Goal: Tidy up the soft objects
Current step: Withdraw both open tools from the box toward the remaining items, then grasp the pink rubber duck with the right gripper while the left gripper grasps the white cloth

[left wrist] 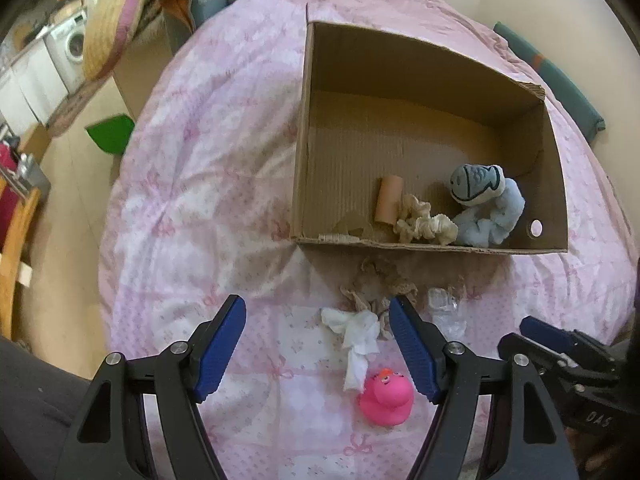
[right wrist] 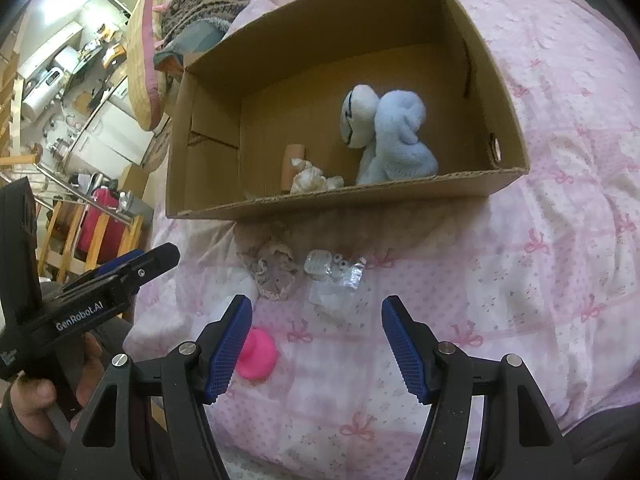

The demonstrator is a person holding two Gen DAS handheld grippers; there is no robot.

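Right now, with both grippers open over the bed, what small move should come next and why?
Probably lower the left gripper onto the white cloth and close. Its jaws are open and empty, the cloth lies loose on the quilt between them, beside the pink duck, and the box behind it already holds soft things.

duck [left wrist: 386, 398] and tissue [left wrist: 358, 336] lie before the box [left wrist: 304, 128]
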